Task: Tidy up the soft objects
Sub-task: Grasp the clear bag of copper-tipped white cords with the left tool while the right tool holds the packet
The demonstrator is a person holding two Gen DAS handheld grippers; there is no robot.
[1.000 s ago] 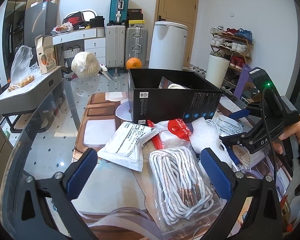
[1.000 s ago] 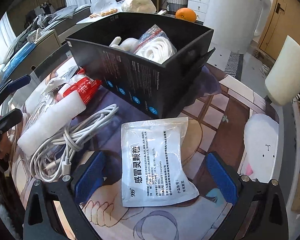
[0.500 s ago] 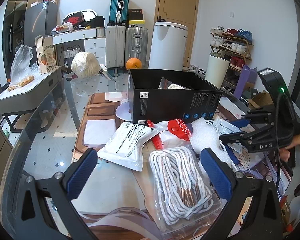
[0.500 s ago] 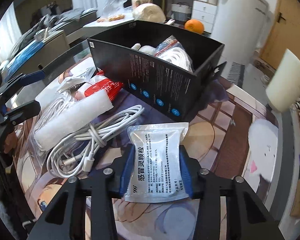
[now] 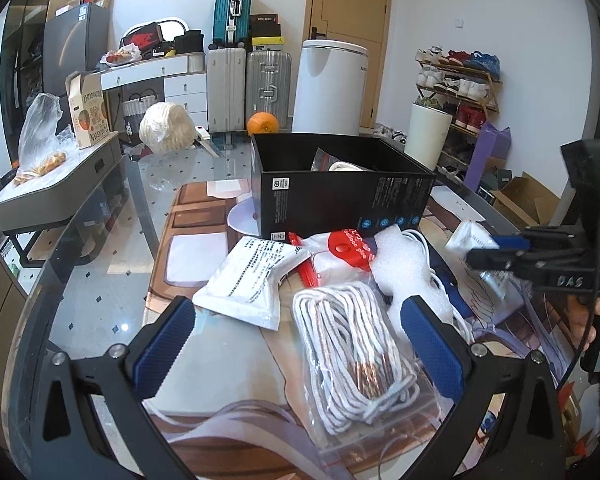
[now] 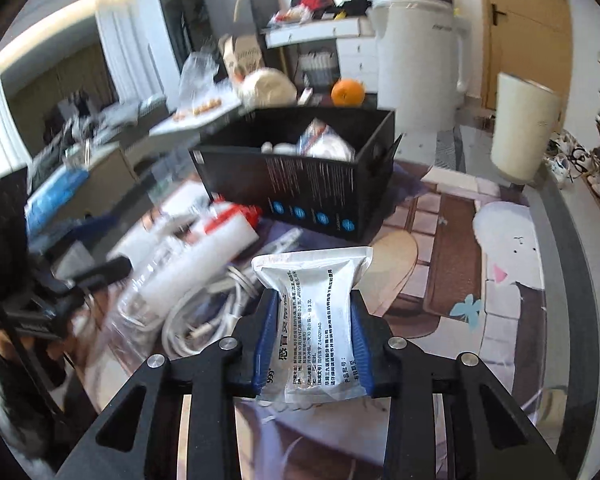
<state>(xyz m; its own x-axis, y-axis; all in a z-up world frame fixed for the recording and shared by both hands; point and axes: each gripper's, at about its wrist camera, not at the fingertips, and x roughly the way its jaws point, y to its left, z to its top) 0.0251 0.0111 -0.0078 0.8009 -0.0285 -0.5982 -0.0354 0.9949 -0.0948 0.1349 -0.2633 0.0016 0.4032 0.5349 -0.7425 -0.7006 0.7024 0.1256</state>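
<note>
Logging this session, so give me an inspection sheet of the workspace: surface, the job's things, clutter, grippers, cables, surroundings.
Surface: glass table with illustrated mat.
Job's things: silver sachet clamped, lifted; black box open, holding bagged items; bagged white rope, white pouch, foam piece lying in front of the box.
Clutter: red-labelled packet among the pile.
Grippers: right gripper jaws shut on sachet; left gripper jaws open above rope.
Cables: white cable coil beside foam.
Surroundings: orange, suitcases, shoe rack.
</note>
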